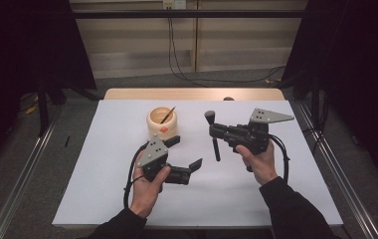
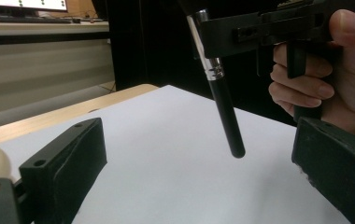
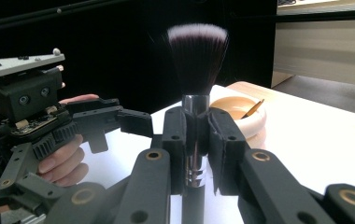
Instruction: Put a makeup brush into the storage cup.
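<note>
While the left gripper [image 1: 186, 154] hovers low over the white table [image 1: 102, 164] with its jaws spread and nothing between them, a cream cup [image 1: 161, 121] stands just beyond it, a thin stick leaning inside the cup. Right of centre, the right gripper [image 1: 212, 130] pinches a makeup brush [image 1: 214, 135] by its silver ferrule, jaws pressed against it on both sides. Bristles point toward the far edge of the table and the black handle slants down toward the sheet without touching it. In the left gripper view, the handle's rounded end [image 2: 236, 150] hangs between that gripper's two open jaws, clear of both
</note>
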`<state>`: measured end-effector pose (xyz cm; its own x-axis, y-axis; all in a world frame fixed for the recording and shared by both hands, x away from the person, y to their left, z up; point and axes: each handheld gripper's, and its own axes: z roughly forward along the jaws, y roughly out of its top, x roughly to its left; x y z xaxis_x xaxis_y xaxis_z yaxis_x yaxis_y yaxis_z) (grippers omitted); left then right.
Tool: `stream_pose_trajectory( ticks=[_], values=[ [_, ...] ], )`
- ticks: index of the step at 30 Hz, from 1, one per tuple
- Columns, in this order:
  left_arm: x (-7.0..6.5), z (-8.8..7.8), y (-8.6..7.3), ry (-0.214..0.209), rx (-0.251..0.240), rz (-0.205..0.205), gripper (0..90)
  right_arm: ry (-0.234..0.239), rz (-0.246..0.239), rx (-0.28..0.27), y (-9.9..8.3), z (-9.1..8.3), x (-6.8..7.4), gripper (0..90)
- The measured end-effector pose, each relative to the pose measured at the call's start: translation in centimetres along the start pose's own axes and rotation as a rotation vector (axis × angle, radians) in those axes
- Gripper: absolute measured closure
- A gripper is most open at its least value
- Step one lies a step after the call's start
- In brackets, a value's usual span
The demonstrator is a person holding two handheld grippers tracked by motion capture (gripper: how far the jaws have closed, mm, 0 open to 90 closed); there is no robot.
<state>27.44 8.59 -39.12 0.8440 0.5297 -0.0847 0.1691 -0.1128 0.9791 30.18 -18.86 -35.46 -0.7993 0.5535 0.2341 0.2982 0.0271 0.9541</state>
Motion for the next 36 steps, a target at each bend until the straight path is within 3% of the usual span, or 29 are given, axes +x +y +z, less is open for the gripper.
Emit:
stream_pose_trajectory(
  ticks=[7, 11, 12, 20, 21, 23, 26, 28, 29, 30, 31, 32, 36],
  values=[
    [-0.3, 0.7, 0.7, 0.01, 0.016, 0.042, 5.5, -0.004, -0.004, -0.004, -0.1, 0.2, 0.2, 77.9],
    [-0.7, 1.4, 1.2, -0.017, 0.003, 0.025, 6.4, -0.013, 0.002, -0.011, -0.1, 0.0, 0.0, 77.9],
    [-0.9, 1.6, 1.2, 0.0, 0.011, 0.025, 6.7, -0.013, 0.005, -0.011, -0.1, 0.0, -0.1, 77.9],
    [-1.6, 3.1, 1.3, -0.005, 0.042, 0.059, 7.7, -0.006, 0.005, -0.014, -0.1, 0.0, 0.1, 77.9],
    [-1.7, 3.2, 1.4, 0.023, 0.051, 0.064, 9.4, -0.005, 0.002, -0.012, -0.1, 0.0, 0.1, 77.9],
    [-1.6, 3.4, 1.5, 0.017, 0.042, 0.07, 11.8, -0.004, 0.0, -0.012, -0.1, 0.1, 0.2, 77.9],
    [-1.7, 3.9, 1.7, 0.033, 0.021, 0.041, 17.1, -0.002, 0.0, -0.009, -0.2, 0.2, 0.2, 77.9],
    [-1.5, 4.1, 1.8, 0.011, 0.022, 0.03, 25.3, 0.0, 0.001, -0.01, -0.2, 0.3, 0.3, 77.9],
    [-1.5, 4.2, 1.8, 0.043, 0.035, 0.034, 26.7, -0.004, -0.002, -0.011, -0.2, 0.3, 0.3, 77.8],
    [-1.4, 4.4, 1.7, 0.011, 0.023, 0.018, 27.8, 0.0, 0.002, -0.01, -0.2, 0.2, 0.3, 77.9],
    [-1.4, 4.3, 1.7, 0.025, 0.04, 0.027, 33.0, 0.0, 0.002, -0.011, -0.2, 0.2, 0.3, 77.9],
    [-1.3, 4.6, 1.7, 0.03, 0.026, 0.025, 34.9, -0.001, 0.002, -0.011, -0.2, 0.2, 0.3, 77.9],
    [-1.1, 5.0, 1.7, 0.022, 0.028, 0.014, 43.5, -0.002, 0.001, -0.014, -0.2, 0.2, 0.2, 77.9]
  ],
)
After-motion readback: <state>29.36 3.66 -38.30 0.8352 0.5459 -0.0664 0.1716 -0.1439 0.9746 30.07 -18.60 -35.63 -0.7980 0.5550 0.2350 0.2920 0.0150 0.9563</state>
